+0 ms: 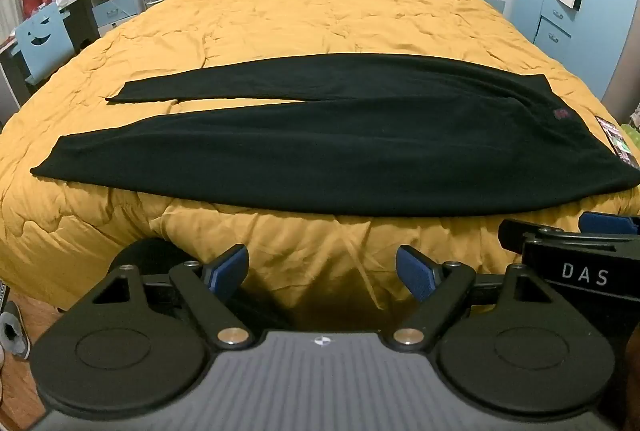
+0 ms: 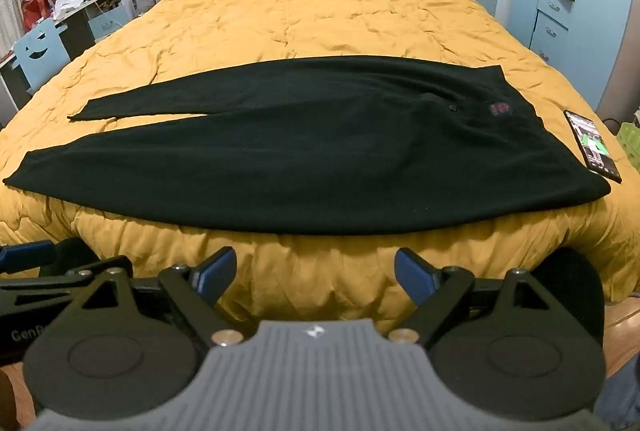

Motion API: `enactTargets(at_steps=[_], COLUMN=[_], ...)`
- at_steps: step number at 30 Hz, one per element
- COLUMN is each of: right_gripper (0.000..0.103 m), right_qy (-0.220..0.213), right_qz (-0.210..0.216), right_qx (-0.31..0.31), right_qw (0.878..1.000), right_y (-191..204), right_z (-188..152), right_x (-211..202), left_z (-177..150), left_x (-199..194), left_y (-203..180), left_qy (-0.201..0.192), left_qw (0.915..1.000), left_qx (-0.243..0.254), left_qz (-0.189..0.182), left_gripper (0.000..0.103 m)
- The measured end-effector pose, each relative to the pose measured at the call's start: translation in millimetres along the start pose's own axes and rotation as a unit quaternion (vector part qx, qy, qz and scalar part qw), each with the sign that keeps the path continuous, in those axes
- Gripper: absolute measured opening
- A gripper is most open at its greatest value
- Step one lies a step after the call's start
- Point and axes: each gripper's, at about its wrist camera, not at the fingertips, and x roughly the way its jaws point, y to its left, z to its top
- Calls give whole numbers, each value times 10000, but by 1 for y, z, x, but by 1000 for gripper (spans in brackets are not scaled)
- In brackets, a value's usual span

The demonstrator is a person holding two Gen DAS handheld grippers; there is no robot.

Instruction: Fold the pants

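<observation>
Left wrist view: big bed w/ crinkly yellow blanket (image 1: 304, 11) in a blue-and-white room, black pants (image 1: 320, 147) lying flat across it, legs to the left, phone (image 2: 592, 147) by the waist, both left gripper (image 1: 322, 271) & right gripper (image 2: 314, 271) spread wide, holding nothing, near bed's front edge.

I have both grippers tilted downward and level with each other, side by side. My left gripper (image 1: 322, 265) stands wide open, nothing between its blue pads (image 1: 416, 273). My right gripper (image 2: 314, 269) is spread just as wide and empty, its body showing at the left view's right edge.
</observation>
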Motion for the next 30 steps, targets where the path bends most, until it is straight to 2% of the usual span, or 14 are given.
enactTargets(at_steps=[30], right_gripper=[82], right_qy=[-2], right_qz=[5], right_qx=[-10], right_qw=[10000], right_y=[-1], right_z=[1], right_x=[0], left_z=[-3], left_x=[0], left_y=[2], left_qy=[4], left_qw=[10000], left_qx=[-19], left_qz=[-15], left_gripper=[98])
